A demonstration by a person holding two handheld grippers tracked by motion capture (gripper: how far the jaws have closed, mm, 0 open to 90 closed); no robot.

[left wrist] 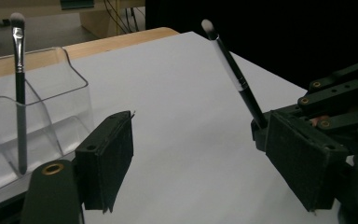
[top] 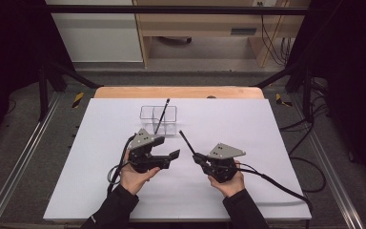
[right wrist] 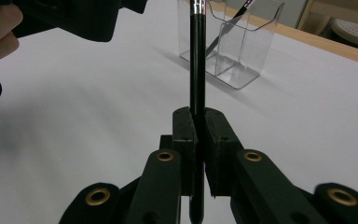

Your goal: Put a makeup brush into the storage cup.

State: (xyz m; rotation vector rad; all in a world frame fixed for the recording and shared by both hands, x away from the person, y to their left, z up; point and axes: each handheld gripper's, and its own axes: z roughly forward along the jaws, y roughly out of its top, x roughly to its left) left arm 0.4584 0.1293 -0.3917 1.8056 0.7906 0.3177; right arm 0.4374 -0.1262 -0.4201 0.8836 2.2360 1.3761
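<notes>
So nearest the camera in the high view you've got the person's two hands coming in from the bottom edge, dark sleeves, each holding a gripper over the white table sheet (top: 100, 191). The right gripper (top: 196, 157) has its jaws pinched tight on a black-handled makeup brush (top: 187, 142); in the right gripper view you can see the handle squeezed between the two pads, its butt end poking out below them and the rest running straight up out of frame. From above, the brush sticks out of the jaws slanting up and to the left, clear of the sheet as far as I can tell, and the left gripper view shows its pale bristle tip at the far end. The left gripper (top: 170, 156) is just beside it, jaws spread wide with nothing between them, pointing toward the right one with a small gap between the two tools. A bit further back sits a clear plastic organizer (top: 145, 114) with separate compartments, standing on the sheet just behind the left gripper. A second brush (top: 161, 116) leans in one compartment, bristles up, tilted to the right. Past that the wooden table edge (top: 124, 92) peeks out, then floor and furniture
</notes>
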